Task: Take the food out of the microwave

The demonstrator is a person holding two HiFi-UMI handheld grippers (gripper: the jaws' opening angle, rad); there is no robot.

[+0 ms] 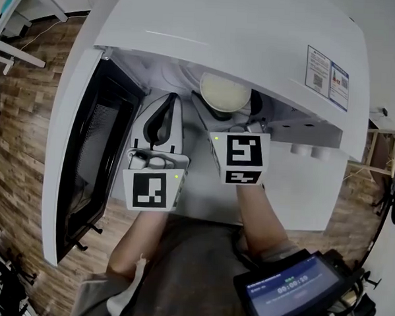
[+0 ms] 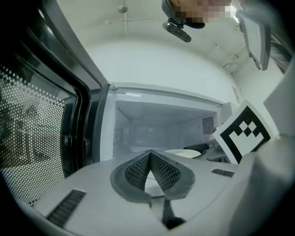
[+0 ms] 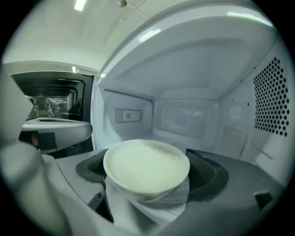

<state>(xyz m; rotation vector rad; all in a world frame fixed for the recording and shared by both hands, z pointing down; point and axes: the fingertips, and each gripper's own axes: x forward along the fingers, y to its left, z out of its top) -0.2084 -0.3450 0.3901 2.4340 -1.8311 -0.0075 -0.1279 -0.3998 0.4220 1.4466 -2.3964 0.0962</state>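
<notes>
You're right at the grab step. The bowl of food (image 3: 146, 165) is still inside the microwave (image 1: 257, 31), sitting on the cavity floor near the front. Your right gripper (image 1: 226, 110) has its fingers spread as wide as they go, one on each side of the bowl. From the right gripper view I honestly can't say whether the pads are brushing the rim yet, but it doesn't look like they're squeezing anything, so I'd call it not held.

Next move, I reckon: close down on the bowl until it's snug, lift it just clear, then draw it straight out through the opening. It's filled close to the brim, so keep it level.

Your left gripper (image 2: 150, 154) is parked just beside the right one at the mouth of the cavity, fingers pinched together with nothing in them. That's the main thing crowding your exit path, so maybe shift it aside first.

The door (image 1: 85, 161) is swung wide open on the left and out of the way. There's also a tablet screen (image 1: 290, 288) down by your right side, so watch your elbow on the pull-back.
</notes>
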